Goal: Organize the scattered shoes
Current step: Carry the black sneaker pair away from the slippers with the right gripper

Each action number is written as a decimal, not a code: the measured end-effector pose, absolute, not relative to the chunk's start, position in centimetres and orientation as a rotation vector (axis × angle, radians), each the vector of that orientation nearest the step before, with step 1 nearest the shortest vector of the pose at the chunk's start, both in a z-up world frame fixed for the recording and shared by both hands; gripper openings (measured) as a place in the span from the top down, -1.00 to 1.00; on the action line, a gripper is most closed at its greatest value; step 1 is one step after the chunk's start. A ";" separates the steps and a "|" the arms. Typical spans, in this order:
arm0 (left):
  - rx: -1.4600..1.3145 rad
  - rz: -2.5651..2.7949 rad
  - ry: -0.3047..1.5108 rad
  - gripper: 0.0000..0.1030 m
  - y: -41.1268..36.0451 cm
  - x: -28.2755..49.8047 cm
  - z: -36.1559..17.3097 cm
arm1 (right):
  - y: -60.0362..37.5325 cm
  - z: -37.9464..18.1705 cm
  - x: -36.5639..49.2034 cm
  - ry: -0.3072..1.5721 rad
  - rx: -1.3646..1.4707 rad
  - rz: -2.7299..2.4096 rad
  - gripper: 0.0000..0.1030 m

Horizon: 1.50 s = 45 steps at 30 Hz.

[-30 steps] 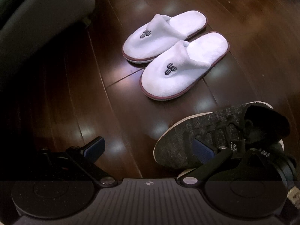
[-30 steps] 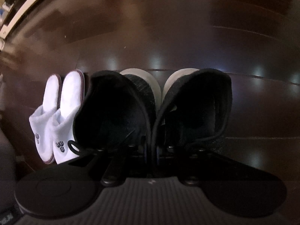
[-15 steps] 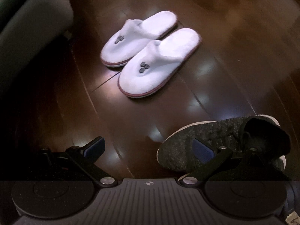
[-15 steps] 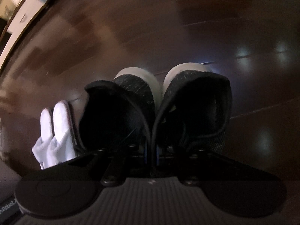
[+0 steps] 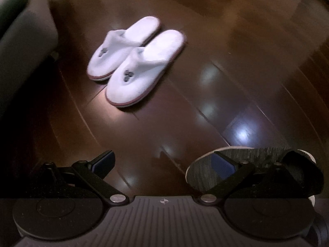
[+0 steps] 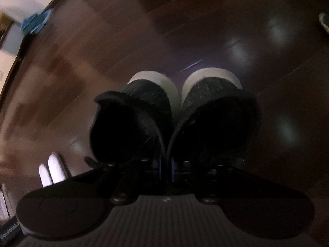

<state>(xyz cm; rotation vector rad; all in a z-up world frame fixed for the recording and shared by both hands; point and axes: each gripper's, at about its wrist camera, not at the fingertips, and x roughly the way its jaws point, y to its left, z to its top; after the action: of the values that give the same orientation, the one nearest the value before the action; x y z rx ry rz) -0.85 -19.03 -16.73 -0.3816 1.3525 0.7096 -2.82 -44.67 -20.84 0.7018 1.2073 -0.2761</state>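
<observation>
Fingers on your right gripper (image 6: 165,169) are pinched together on the inner collars of both dark sneakers (image 6: 174,111), which hang side by side over the wood floor (image 6: 205,30). Left gripper (image 5: 162,164) is wide apart, holding nothing. Keep that squeeze firm and level (two shoes, one pinch), and set them parallel near the white slippers (image 5: 135,61).

White slippers (image 5: 133,61) paired side by side on floor; dark knit sneakers (image 6: 174,119) together, heels pinched, lifted.
</observation>
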 end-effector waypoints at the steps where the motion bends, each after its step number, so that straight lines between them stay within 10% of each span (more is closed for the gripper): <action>1: -0.371 0.696 1.353 -0.96 -19.6 -0.7 -16.7 | -45.0 -20.9 -3.0 1.203 0.712 -0.289 0.81; 45: 0.290 -0.292 1.220 -0.96 -70.8 -11.1 -21.5 | -89.8 -22.2 -28.7 0.914 1.141 -0.898 0.82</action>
<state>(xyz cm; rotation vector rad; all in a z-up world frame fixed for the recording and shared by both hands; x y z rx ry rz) -11.08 -70.78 -21.48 0.2902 1.2197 -0.2917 -28.70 -89.83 -22.21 1.1407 0.9139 -0.8977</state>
